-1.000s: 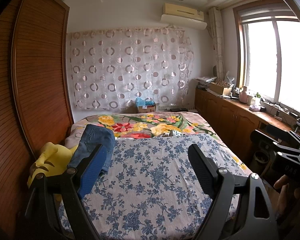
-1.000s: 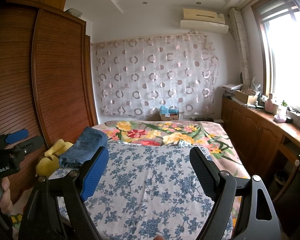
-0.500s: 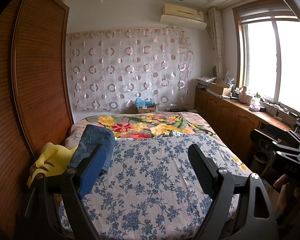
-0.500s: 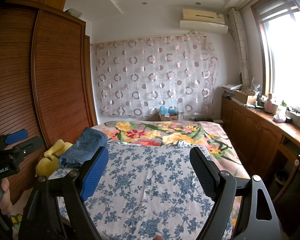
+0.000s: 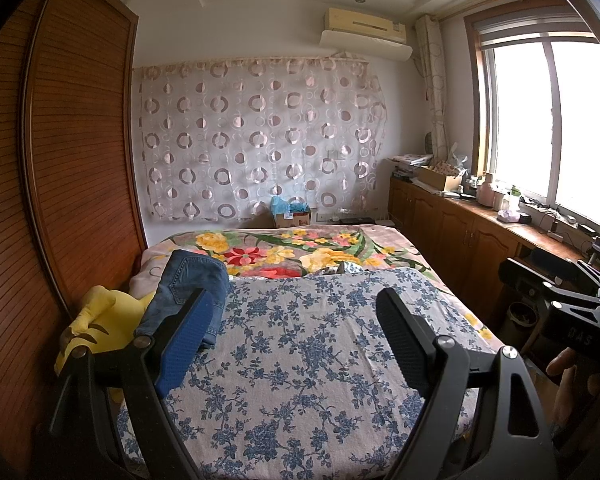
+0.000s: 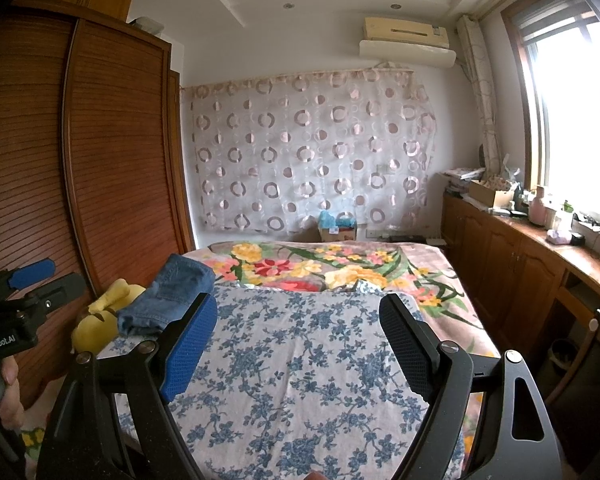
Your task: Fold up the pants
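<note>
Folded jeans (image 5: 188,292) parked at ten o'clock on the bed (image 5: 300,360), seemingly finished, with left gripper (image 5: 292,340) and right gripper (image 6: 300,344) hovering, jaws apart and empty.

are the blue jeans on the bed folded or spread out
Folded. The blue denim jeans lie as a compact layered bundle, back pocket up, at the bed's left edge against the yellow plush toy, with no legs stretched out.

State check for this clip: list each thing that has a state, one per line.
jeans: bunched in a heap at the bed's left edge, not held
left gripper: open, nothing between its fingers
right gripper: open, nothing between its fingers
yellow plush: lying beside the jeans, against the wardrobe
wardrobe: doors shut
</note>
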